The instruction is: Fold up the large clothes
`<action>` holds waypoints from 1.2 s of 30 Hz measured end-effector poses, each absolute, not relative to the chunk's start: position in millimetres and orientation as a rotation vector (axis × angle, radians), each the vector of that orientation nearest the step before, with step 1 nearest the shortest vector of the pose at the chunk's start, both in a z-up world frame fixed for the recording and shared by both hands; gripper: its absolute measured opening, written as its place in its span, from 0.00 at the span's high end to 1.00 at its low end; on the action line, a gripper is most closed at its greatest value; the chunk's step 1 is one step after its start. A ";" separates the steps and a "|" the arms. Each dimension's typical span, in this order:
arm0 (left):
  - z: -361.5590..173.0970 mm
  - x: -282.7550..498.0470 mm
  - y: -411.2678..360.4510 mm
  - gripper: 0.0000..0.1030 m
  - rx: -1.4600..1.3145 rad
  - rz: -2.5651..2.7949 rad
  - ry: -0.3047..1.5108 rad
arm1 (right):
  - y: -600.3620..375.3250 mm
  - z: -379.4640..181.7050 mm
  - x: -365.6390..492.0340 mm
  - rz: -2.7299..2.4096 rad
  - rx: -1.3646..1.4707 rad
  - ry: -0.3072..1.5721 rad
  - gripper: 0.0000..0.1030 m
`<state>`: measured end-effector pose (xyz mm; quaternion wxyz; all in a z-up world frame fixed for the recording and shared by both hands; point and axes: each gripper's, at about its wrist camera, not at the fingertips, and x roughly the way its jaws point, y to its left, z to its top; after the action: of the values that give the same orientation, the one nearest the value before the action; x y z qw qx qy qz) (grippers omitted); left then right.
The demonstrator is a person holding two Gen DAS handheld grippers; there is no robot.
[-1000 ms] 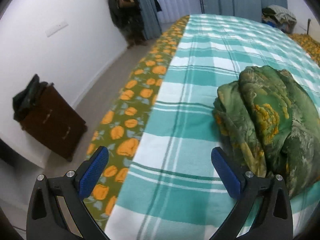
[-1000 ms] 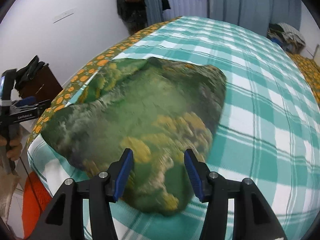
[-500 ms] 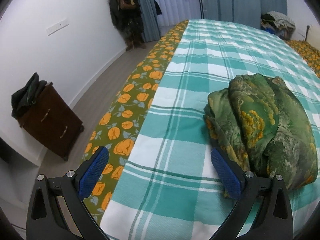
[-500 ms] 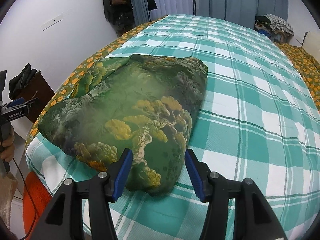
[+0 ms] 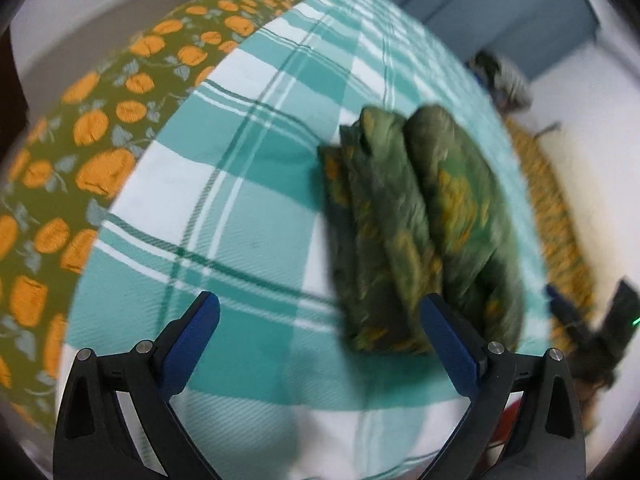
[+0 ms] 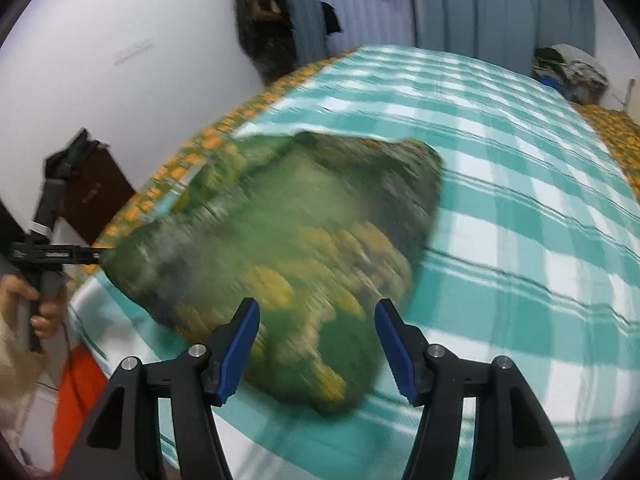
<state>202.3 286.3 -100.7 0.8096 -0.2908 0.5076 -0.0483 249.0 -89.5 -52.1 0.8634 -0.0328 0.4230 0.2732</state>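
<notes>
A green garment with yellow-orange print [image 5: 416, 232] lies folded in layers on the teal checked bed cover [image 5: 248, 184]. In the right wrist view it [image 6: 280, 248] is a broad blurred mound near the bed's front left corner. My left gripper [image 5: 320, 336] is open and empty, above the cover just left of the garment's near end. My right gripper [image 6: 316, 340] is open and empty, just above the garment's near edge. The left gripper also shows at the left of the right wrist view [image 6: 52, 254], held in a hand.
An olive sheet with orange flowers [image 5: 80, 152] hangs along the bed's left side. A dark wooden cabinet [image 6: 96, 196] stands by the white wall. Piled clothes [image 6: 572, 68] sit at the far right corner. Curtains [image 6: 460, 4] and hanging dark clothes [image 6: 260, 16] stand behind the bed.
The left gripper has swung right and tilted, now looking along the garment's folded edge. The right gripper has shifted a little; both views are motion-blurred. The garment lies where it was.
</notes>
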 end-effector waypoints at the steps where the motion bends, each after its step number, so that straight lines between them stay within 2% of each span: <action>1: -103.2 206.1 287.1 0.02 -0.646 -0.117 1.086 | -77.6 -52.6 254.8 0.592 -0.084 0.873 0.41; 9: -162.1 267.2 276.8 0.03 -0.900 -0.339 1.121 | 26.3 -113.1 281.7 0.634 -0.282 0.963 0.39; 16: -175.4 303.1 262.4 0.01 -1.074 -0.492 1.029 | 29.4 -116.2 276.3 0.615 -0.333 0.939 0.39; 25: -156.7 333.3 199.0 0.00 -0.626 -0.434 1.164 | 38.8 -122.0 271.1 0.574 -0.383 0.907 0.39; 32: -177.1 347.2 205.4 0.00 -0.691 -0.412 1.247 | 15.2 -98.4 260.1 0.631 -0.282 0.897 0.39; 36: -182.3 348.9 200.0 0.00 -0.694 -0.405 1.266 | -42.4 -77.3 262.4 0.603 -0.088 0.938 0.38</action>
<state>348.9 200.0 -182.3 0.7318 -0.3154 0.5754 -0.1843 262.4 -42.4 -77.3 0.8477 -0.0416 0.4448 0.2860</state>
